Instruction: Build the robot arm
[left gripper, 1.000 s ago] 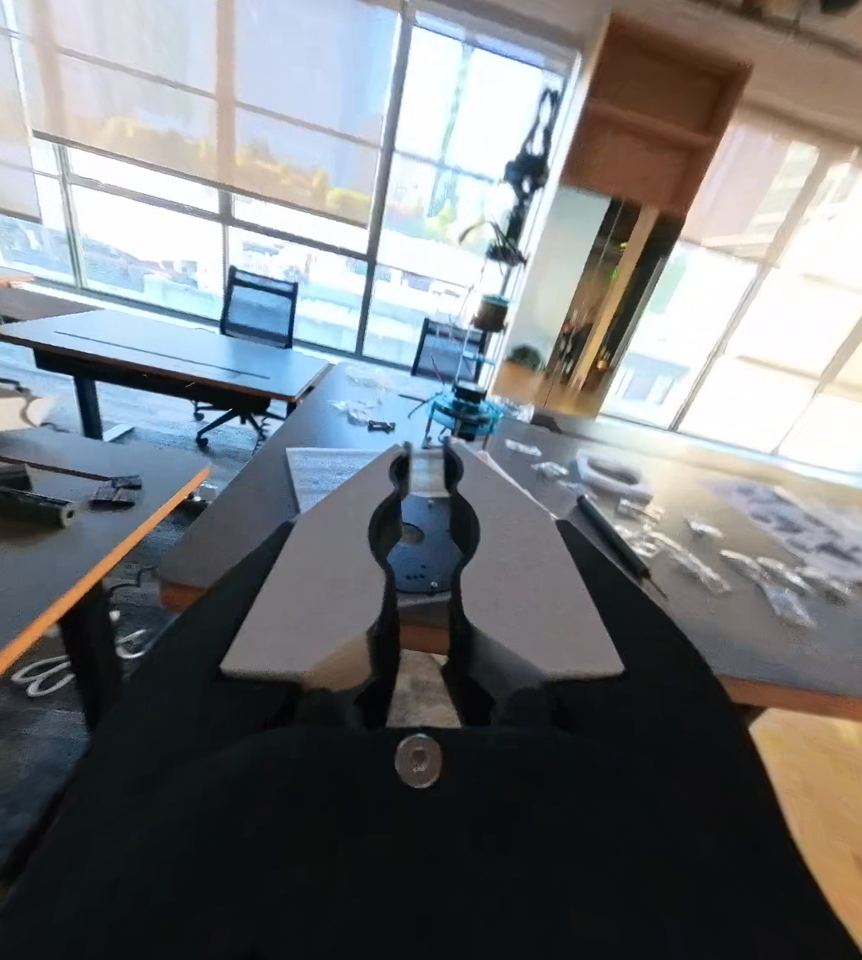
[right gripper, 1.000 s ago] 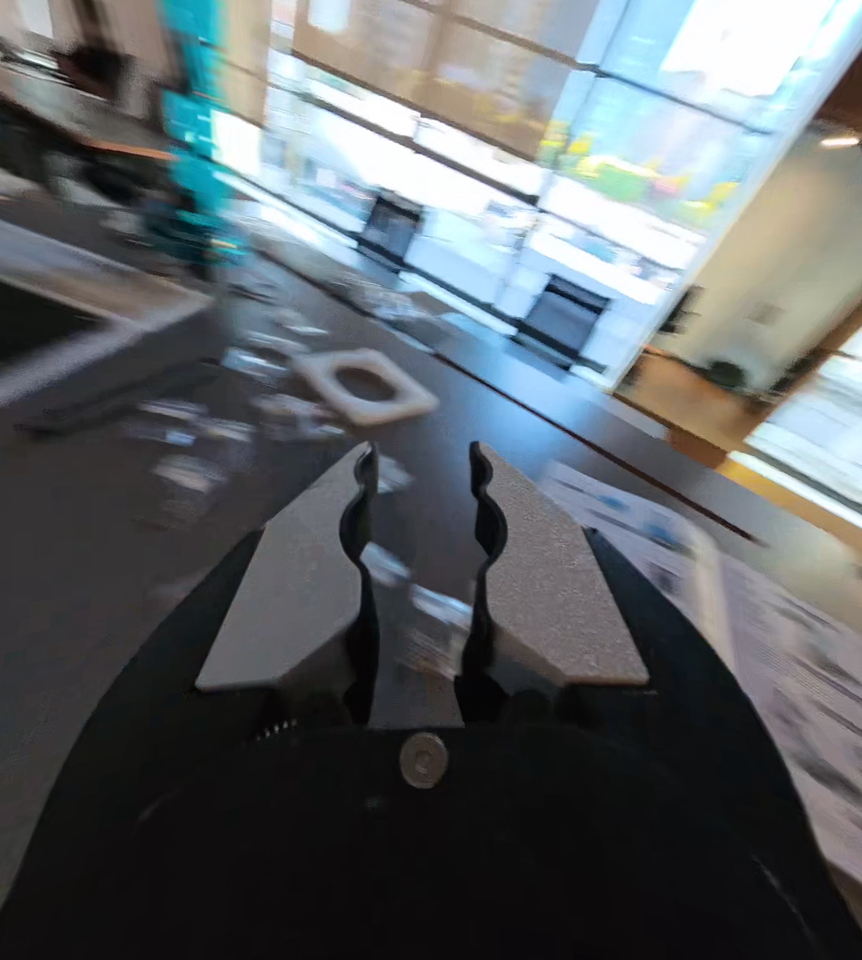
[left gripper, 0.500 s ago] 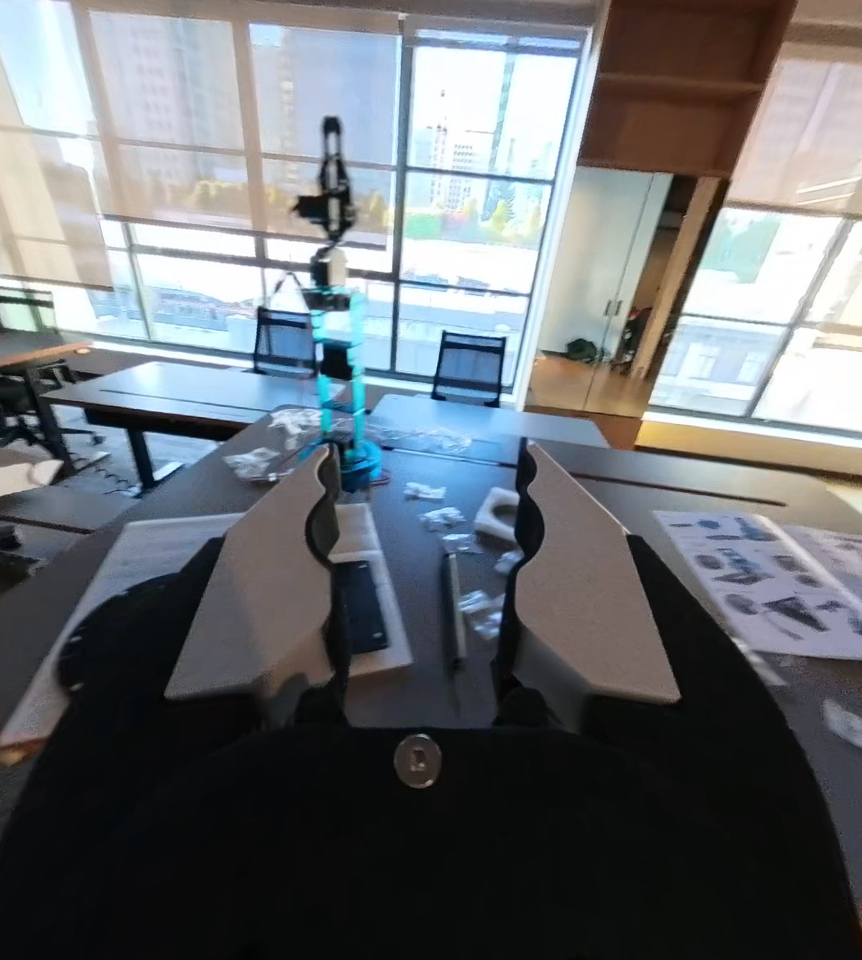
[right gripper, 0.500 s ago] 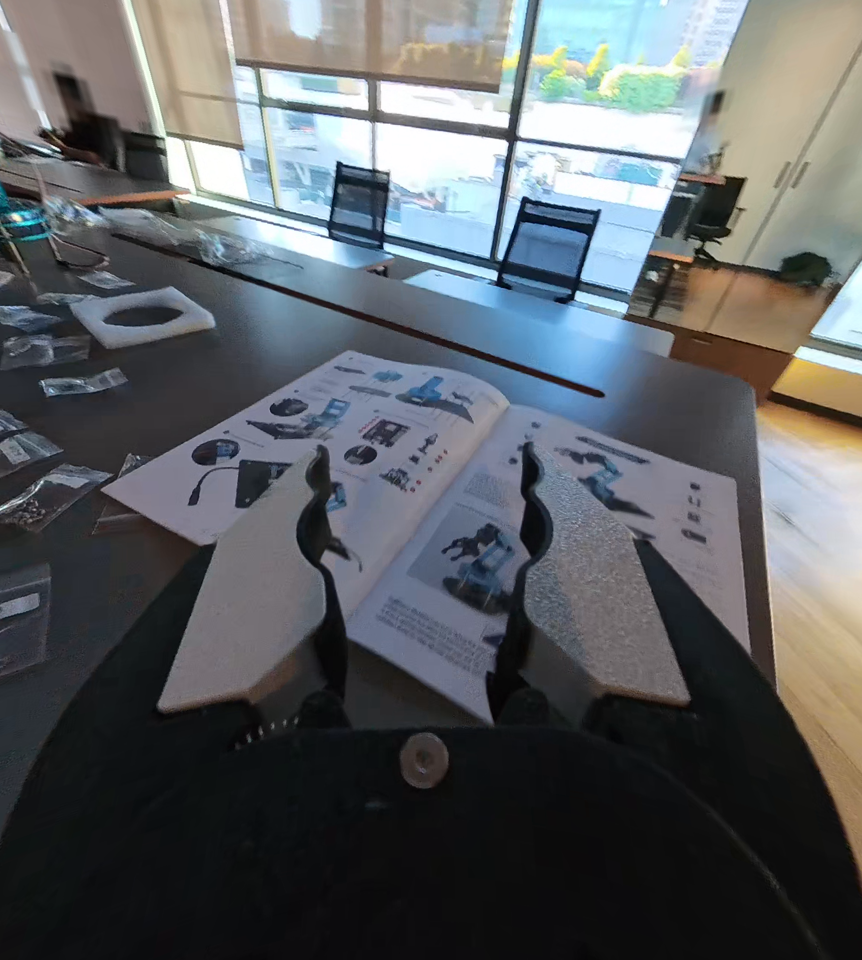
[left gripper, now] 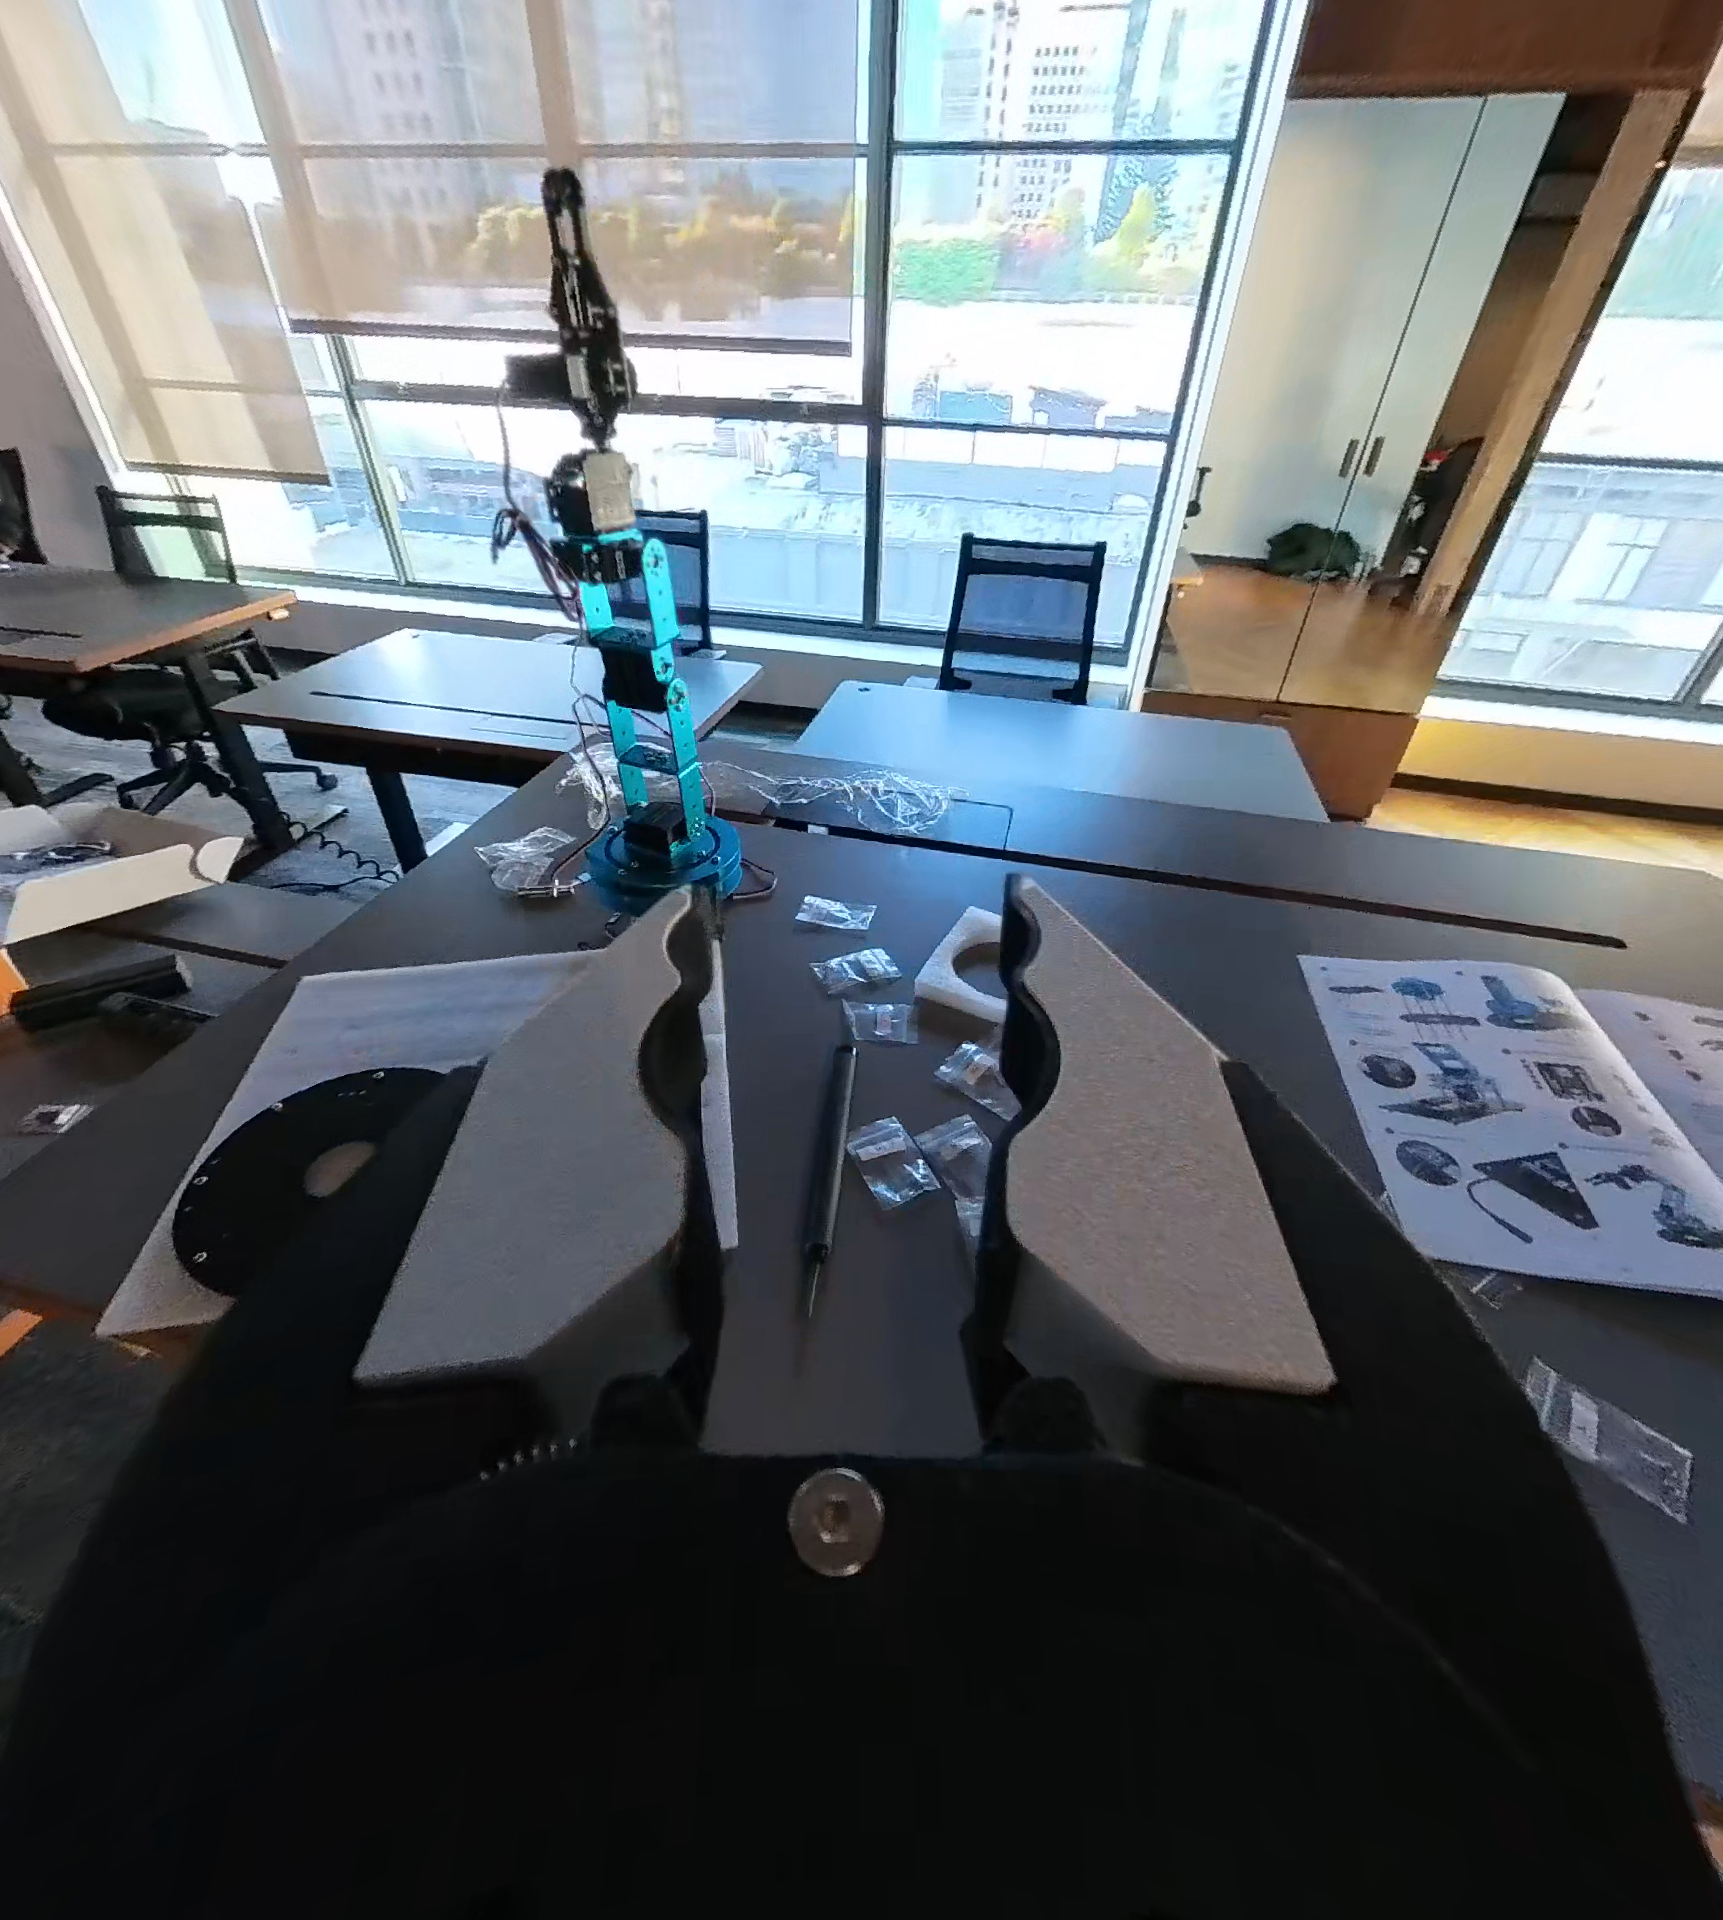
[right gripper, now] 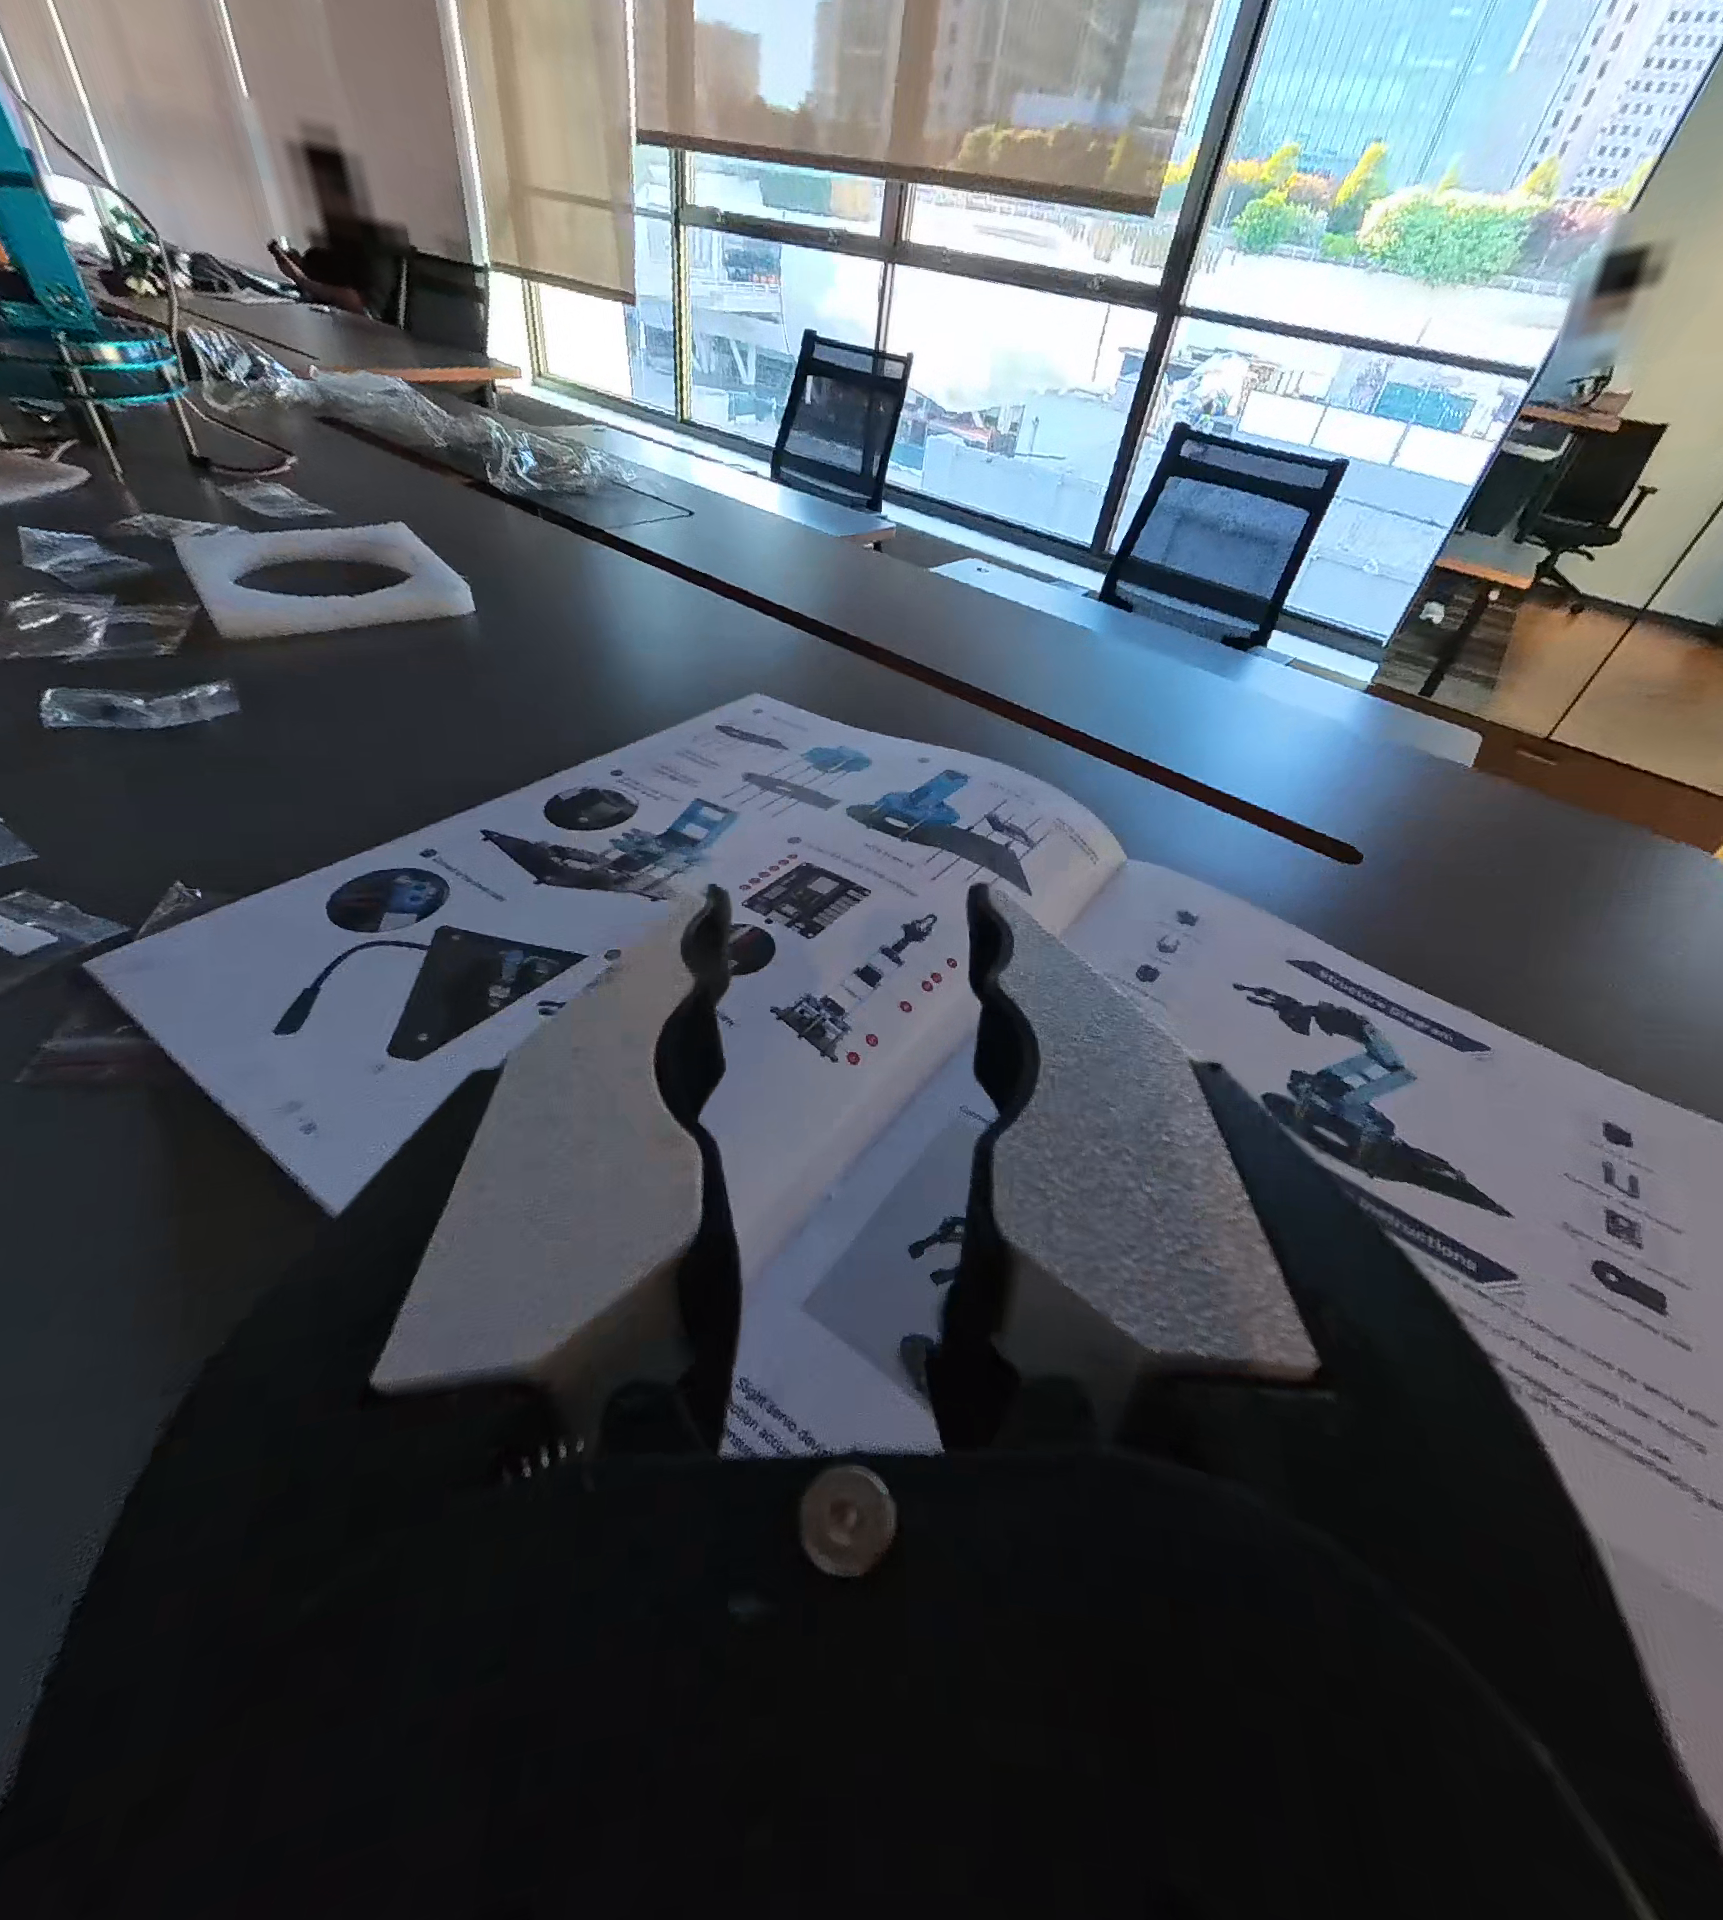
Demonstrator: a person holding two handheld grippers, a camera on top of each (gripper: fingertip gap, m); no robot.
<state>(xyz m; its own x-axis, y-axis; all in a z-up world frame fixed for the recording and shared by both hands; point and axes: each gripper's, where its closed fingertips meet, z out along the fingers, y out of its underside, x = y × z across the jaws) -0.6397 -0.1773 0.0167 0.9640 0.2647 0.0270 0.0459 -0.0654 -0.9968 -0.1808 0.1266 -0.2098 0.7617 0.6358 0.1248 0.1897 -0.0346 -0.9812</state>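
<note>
Left gripper [left gripper: 852,914] has swung from the desk edge to hover, jaws wide and empty, over the screwdriver [left gripper: 829,1174] at centre frame; right gripper [right gripper: 841,909], moderately open, empty, now steadies above the open booklet [right gripper: 836,935].

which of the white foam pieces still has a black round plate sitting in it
The large white foam sheet left of the open left tool holds the black round plate. The small white foam square further right has only an empty round cutout.
</note>
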